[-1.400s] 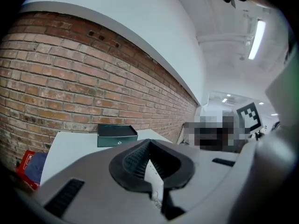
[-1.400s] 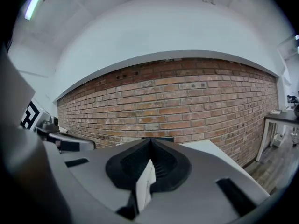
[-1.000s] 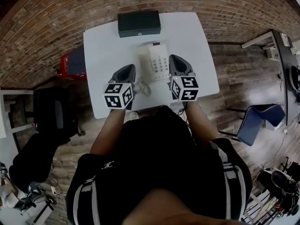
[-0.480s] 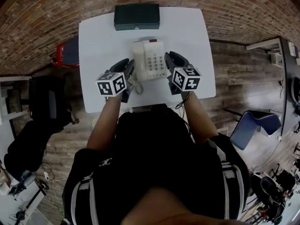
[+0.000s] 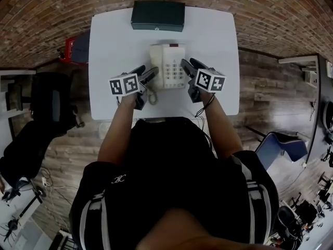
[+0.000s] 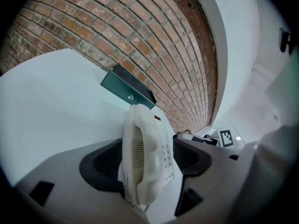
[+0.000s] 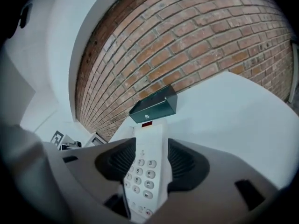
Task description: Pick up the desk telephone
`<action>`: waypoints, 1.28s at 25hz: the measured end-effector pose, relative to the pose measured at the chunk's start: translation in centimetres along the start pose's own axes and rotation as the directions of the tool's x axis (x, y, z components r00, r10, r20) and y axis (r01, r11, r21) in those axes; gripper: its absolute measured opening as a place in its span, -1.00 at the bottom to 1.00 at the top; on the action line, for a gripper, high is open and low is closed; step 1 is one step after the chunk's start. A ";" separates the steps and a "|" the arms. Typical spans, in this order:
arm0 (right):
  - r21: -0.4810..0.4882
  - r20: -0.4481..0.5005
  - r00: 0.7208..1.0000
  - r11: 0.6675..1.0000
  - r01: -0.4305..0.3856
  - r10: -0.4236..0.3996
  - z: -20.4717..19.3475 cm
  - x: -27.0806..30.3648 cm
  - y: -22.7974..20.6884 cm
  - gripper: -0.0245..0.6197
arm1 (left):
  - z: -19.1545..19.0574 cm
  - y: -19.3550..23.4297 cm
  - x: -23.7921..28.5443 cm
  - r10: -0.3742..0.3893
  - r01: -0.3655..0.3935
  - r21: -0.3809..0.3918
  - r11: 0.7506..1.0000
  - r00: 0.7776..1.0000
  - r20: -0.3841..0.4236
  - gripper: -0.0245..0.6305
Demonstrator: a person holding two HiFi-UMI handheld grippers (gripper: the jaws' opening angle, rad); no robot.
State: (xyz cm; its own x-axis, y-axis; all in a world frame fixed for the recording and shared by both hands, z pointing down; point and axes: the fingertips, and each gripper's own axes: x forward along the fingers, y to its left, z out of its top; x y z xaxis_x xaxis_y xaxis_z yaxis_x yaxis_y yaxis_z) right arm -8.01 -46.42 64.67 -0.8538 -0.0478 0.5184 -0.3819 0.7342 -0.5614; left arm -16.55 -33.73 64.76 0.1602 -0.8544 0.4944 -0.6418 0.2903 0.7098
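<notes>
Desk telephone (image 5: pixel 167 66) was what I found at the middle of the white table (image 5: pixel 112 40), and that table was the biggest thing under the head camera, with a brick wall (image 5: pixel 62 4) along its far side. A dark box (image 5: pixel 157 15) lay flat at the table's far edge, just beyond the phone and apart from it. The phone itself was pale, lying flat, with its handset (image 5: pixel 156 62) on the left and its keypad (image 5: pixel 175 72) on the right.

I had the left gripper (image 5: pixel 145 73) at the phone's near left corner and the right gripper (image 5: pixel 191 66) at its near right corner, both pointing away from me and somewhat downward. In the left gripper view the jaws were opening and stood wide. The handset rose between them with a gap to the pad on each side, so I held nothing there. In the right gripper view the jaws were also opening. The right edge of the keypad ran between them, close to both pads, but I saw no pad pressing on it.

A coiled cord (image 5: pixel 151 95) lay on the table at the phone's near left corner, beside the left gripper. Smallest of all, a red mark (image 7: pixel 146 123) showed on the phone's far end, above the keys.
</notes>
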 end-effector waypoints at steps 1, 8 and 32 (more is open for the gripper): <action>0.014 -0.008 1.000 1.000 -0.003 0.003 -0.1 0.4 -0.2 -0.36 | 0.1 0.2 0.2 -0.003 0.003 -0.012 1.000 1.000 -0.001 0.05; 0.098 -0.089 0.995 0.995 -0.028 0.036 -1.2 2.2 -1.5 -0.29 | 0.4 0.7 1.5 0.008 -0.009 -0.025 1.000 1.000 -0.007 0.05; 0.220 -0.191 0.973 0.972 -0.088 0.131 -3.2 4.1 -1.4 -0.29 | -1.0 1.4 3.5 -0.151 0.128 -0.170 0.977 0.980 -0.132 0.06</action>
State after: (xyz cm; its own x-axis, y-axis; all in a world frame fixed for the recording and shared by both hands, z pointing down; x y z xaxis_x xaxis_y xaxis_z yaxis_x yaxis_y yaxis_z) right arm -9.86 -45.50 69.62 -0.8133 0.1790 0.5537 -0.3738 0.5685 -0.7329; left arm -16.13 -35.84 68.01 0.3531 -0.8239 0.4434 -0.4788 0.2480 0.8421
